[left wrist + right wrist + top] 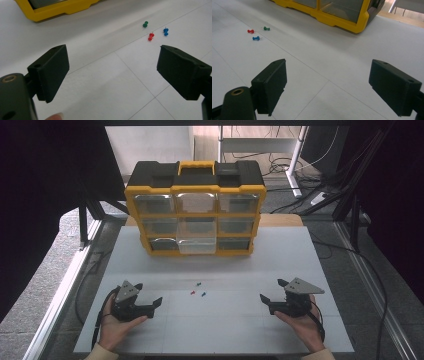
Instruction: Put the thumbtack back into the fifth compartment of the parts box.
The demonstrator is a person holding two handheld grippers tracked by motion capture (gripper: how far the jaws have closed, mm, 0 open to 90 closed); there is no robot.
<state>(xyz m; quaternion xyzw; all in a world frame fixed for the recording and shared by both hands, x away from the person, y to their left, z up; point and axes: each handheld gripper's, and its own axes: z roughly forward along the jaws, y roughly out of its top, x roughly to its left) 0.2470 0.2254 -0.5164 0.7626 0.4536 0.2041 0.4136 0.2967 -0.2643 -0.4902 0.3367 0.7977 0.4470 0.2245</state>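
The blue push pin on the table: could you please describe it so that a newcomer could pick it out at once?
Start at the yellow and black drawer organiser at the far side of the white table. In front of it, between the two open grippers, lie three small push pins. The blue push pin is the rightmost in the high view, beside the red push pin and nearer the person than the green push pin.
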